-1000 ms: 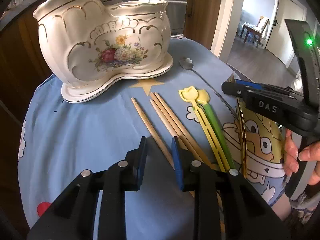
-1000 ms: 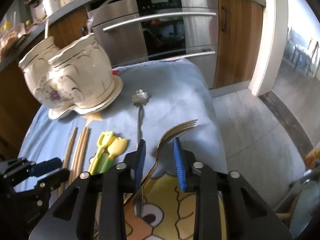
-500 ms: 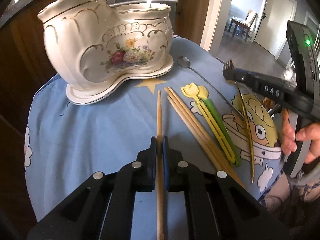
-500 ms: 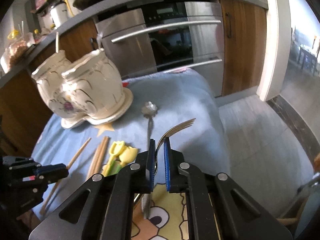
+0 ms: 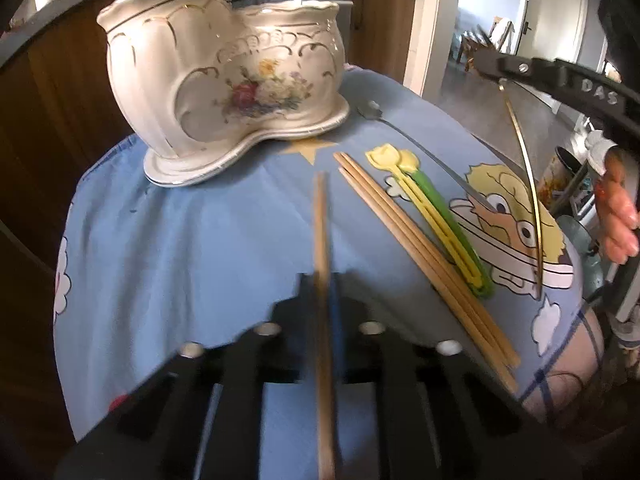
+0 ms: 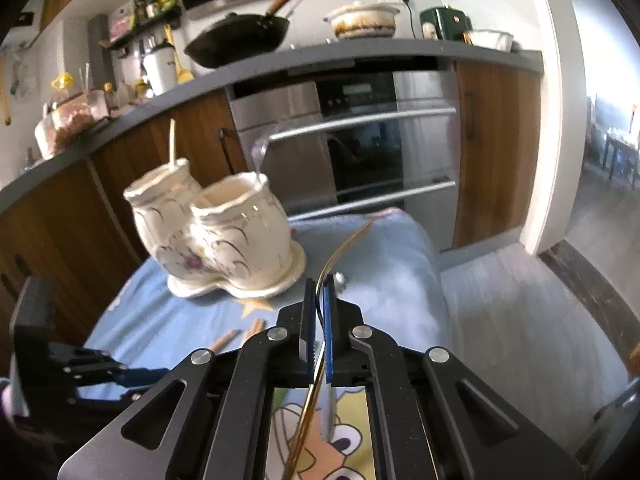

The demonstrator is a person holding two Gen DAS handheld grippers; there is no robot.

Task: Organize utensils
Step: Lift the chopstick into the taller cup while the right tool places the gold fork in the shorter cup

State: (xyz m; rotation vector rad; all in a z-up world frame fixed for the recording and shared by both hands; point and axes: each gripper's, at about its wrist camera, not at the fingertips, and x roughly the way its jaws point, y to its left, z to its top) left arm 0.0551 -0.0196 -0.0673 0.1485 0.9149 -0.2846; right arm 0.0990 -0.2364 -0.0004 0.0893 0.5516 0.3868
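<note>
left gripper (image 5: 324, 280) clamped on a wooden chopstick (image 5: 322, 248), pointing toward far ceramic holder (image 5: 224, 68) | right gripper (image 6: 319, 312) clamped on gold fork (image 6: 340, 250), lifted off blue cloth (image 5: 192, 240) | three chopsticks (image 5: 420, 248), yellow and green spoons (image 5: 432, 216) lying right of centre

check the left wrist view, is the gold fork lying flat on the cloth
No, the gold fork hangs clear of the blue tablecloth, clamped in the right hand-held gripper.
</note>
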